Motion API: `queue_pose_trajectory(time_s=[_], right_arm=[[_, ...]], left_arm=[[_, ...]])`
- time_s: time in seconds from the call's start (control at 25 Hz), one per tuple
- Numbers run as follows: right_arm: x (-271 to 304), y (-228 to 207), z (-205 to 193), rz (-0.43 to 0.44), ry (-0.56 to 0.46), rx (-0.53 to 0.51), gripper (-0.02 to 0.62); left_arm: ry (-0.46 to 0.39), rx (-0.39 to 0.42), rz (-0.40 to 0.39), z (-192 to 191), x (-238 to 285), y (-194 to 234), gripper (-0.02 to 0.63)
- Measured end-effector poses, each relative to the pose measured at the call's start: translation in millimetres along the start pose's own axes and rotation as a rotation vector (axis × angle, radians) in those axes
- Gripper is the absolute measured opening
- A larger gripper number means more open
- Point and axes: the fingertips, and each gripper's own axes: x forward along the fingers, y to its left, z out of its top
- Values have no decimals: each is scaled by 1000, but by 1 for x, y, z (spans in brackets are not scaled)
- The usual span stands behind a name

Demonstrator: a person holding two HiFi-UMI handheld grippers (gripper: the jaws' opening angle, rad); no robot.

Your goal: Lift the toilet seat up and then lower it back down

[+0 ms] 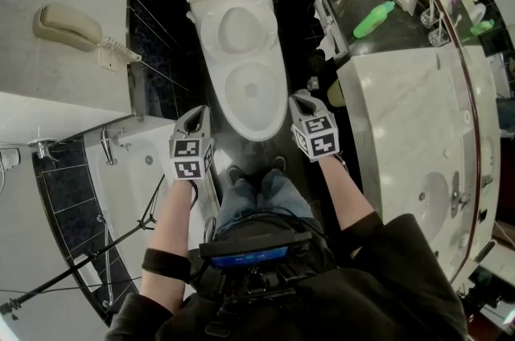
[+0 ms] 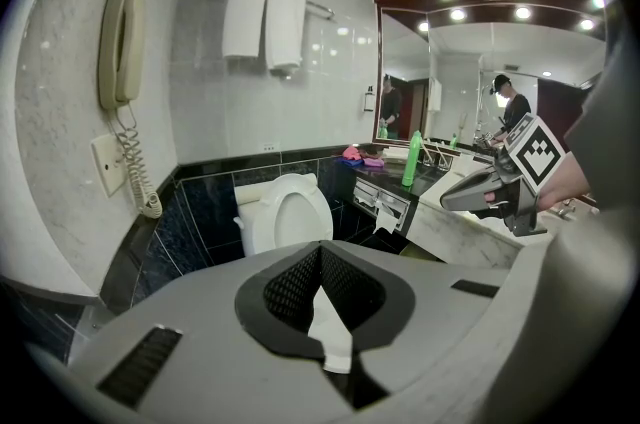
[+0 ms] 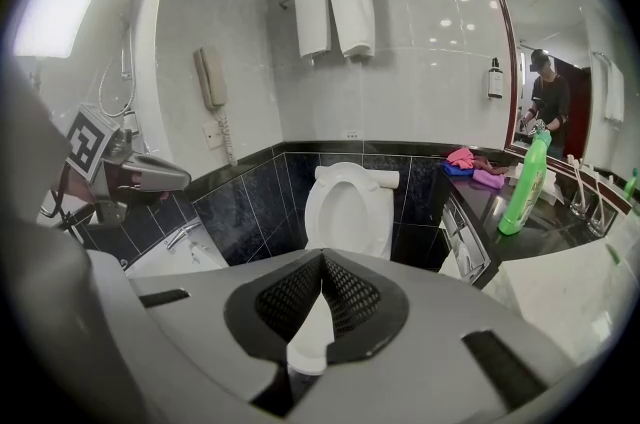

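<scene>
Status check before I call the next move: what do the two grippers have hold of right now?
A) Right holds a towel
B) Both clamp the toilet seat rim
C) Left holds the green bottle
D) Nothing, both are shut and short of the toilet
D: the left gripper and right gripper each show their jaws together with nothing between them, and the toilet stands beyond them, untouched.
</scene>
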Motion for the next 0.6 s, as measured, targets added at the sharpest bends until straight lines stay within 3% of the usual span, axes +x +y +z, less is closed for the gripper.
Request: queue_pose_trajectory(time_s=[0.6], right_arm=[[2, 0, 0, -2, 7, 7, 0]], left_arm=[[10, -2, -13, 0, 3, -1, 8]])
